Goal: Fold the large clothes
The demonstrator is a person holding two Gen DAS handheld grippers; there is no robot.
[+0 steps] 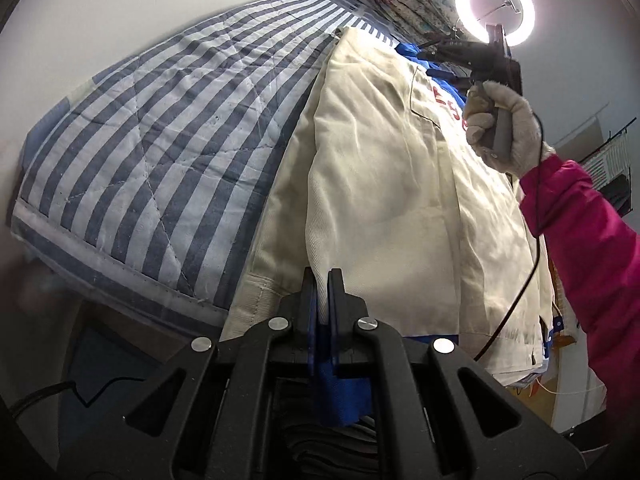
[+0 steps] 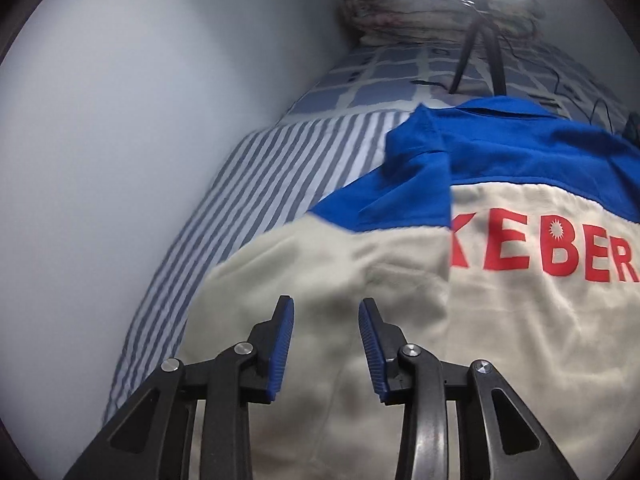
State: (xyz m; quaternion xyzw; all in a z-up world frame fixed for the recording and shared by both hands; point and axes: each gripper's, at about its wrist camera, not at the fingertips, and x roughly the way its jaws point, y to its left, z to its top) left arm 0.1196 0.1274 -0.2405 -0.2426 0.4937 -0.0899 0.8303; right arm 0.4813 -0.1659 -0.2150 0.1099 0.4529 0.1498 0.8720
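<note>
Jacket [image 2: 400,280], cream and blue, lies on the striped quilt [image 1: 160,140]; left gripper [image 1: 323,280] pinches its blue hem, right gripper [image 2: 326,312] hovers above it, jaws apart and empty.

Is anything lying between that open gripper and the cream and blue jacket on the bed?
Nothing visible. The right hand-held gripper hangs open just above the jacket, with only bare cream cloth between and below its fingers. The lamp's tripod stands farther up the bed, clear of the jacket.

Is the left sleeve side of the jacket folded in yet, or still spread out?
Folded in: the jacket's cream panel lies doubled over the body, its edge running lengthwise, on the striped quilt.
</note>
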